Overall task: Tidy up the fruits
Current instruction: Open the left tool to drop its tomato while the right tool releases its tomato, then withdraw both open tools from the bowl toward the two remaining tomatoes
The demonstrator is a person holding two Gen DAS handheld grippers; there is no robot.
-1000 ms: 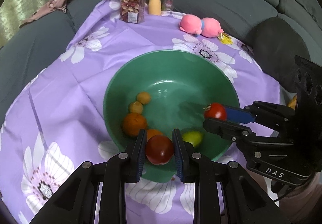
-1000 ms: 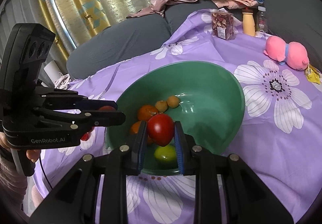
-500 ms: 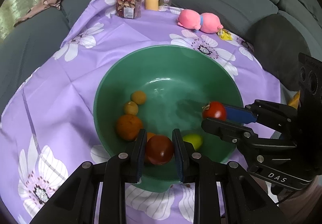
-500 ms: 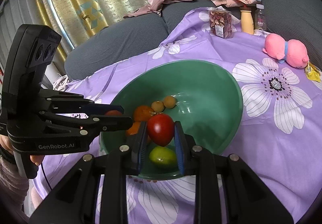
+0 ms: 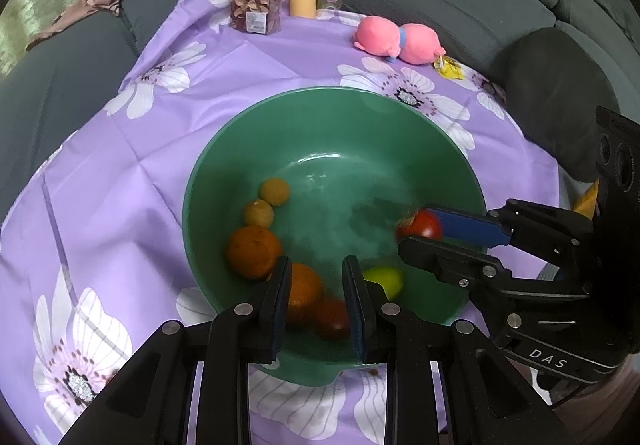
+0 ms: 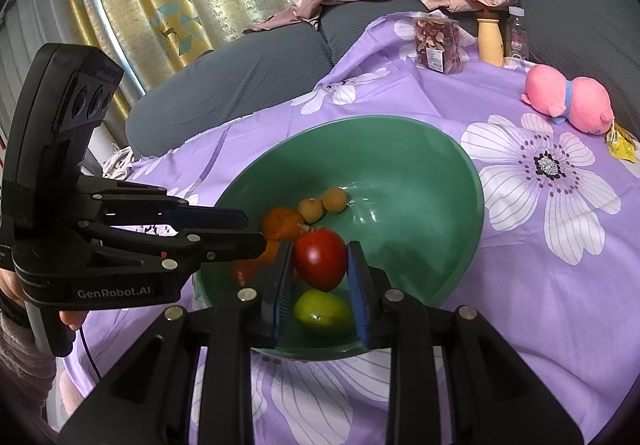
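- The right gripper (image 6: 320, 277) clamped a red tomato (image 6: 320, 258) between its blue pads, above the near side of the green bowl (image 6: 432, 149).
- A lime (image 6: 323, 312) lay in the bowl just below the tomato.
- An orange (image 6: 282, 223) and two small brownish fruits (image 6: 323, 204) sat further back in the bowl.
- The left gripper (image 6: 252, 233) reached in from the left over the bowl's rim, its fingers close together with nothing seen between them.
- The bowl stood on a purple flowered cloth (image 6: 540, 245).
- A pink plush toy (image 6: 568, 103) lay on the cloth, well apart from the bowl.
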